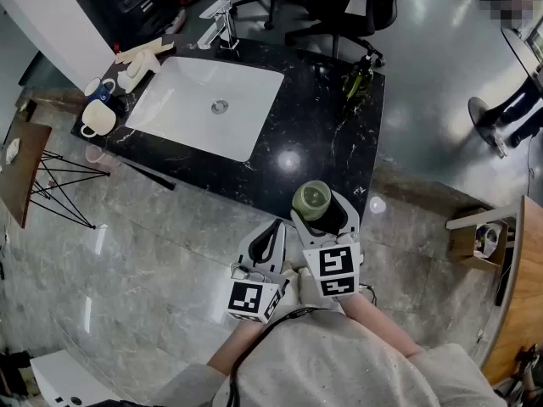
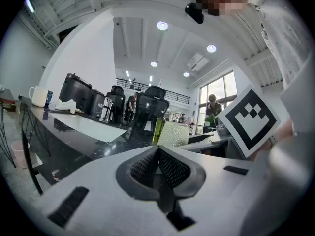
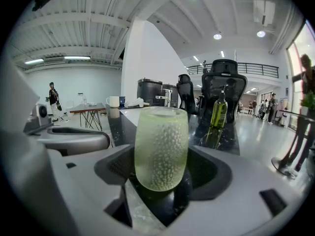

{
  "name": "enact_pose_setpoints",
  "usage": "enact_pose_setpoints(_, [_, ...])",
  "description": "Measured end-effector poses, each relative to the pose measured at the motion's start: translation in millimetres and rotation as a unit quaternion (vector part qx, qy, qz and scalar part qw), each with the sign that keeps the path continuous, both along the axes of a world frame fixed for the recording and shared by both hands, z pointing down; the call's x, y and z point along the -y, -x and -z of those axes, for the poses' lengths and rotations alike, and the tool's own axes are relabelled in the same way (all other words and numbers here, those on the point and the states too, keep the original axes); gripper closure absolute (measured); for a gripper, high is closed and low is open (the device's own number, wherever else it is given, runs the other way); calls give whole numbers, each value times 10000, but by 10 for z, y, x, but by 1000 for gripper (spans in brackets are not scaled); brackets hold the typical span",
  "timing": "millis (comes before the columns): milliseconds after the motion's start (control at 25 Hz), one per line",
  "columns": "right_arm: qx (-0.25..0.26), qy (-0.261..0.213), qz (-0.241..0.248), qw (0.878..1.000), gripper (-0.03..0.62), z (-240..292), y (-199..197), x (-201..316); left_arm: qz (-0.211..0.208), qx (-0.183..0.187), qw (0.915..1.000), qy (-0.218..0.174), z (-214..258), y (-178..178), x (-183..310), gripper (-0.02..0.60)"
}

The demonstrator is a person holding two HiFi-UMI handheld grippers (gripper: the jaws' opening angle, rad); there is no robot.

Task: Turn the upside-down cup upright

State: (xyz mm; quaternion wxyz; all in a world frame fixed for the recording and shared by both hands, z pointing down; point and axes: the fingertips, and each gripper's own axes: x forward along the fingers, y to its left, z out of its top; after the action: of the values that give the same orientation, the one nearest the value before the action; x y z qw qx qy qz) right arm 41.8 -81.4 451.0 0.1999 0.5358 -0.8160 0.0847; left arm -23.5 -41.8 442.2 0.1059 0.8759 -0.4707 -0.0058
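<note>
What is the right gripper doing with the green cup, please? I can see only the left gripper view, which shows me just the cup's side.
Observer: The right gripper has its jaws closed on the green cup's sides; the right gripper view shows the cup between them.
Operator: Thank you. Where is the cup relative to the counter?
Observer: The head view puts it at the counter's near edge, on the person's side of the white sink.
Operator: And where is my left gripper?
Observer: The left gripper is beside the right one, its tip about at that edge and its body over the floor.
</note>
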Motion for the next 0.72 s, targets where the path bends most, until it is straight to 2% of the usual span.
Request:
enact_pose_setpoints(240, [303, 76, 18, 9995, 261, 43, -15, -38, 51, 1, 10000, -16, 39, 60, 39, 574])
enact_pose_setpoints(320, [602, 178, -12, 9980, 261, 81, -45, -40, 76, 13, 10000, -23, 55, 76, 51, 574])
enact_pose_setpoints(440, [1345, 510, -106, 9895, 261, 131, -62, -46, 139, 35, 9999, -25, 91, 109, 61, 574])
enact_pose_setpoints(520, [1977, 804, -170, 9768, 261, 151, -46, -55, 172, 44, 9998, -32, 115, 126, 65, 574])
enact_pose_setpoints(600, [2685, 1171, -218, 9559, 261, 151, 4, -76, 189, 26, 9998, -27, 121, 136, 57, 574])
enact_pose_setpoints(720, [3810, 1719, -362, 9077, 261, 127, 90, -108, 271, -12, 9996, -18, 127, 176, 48, 574])
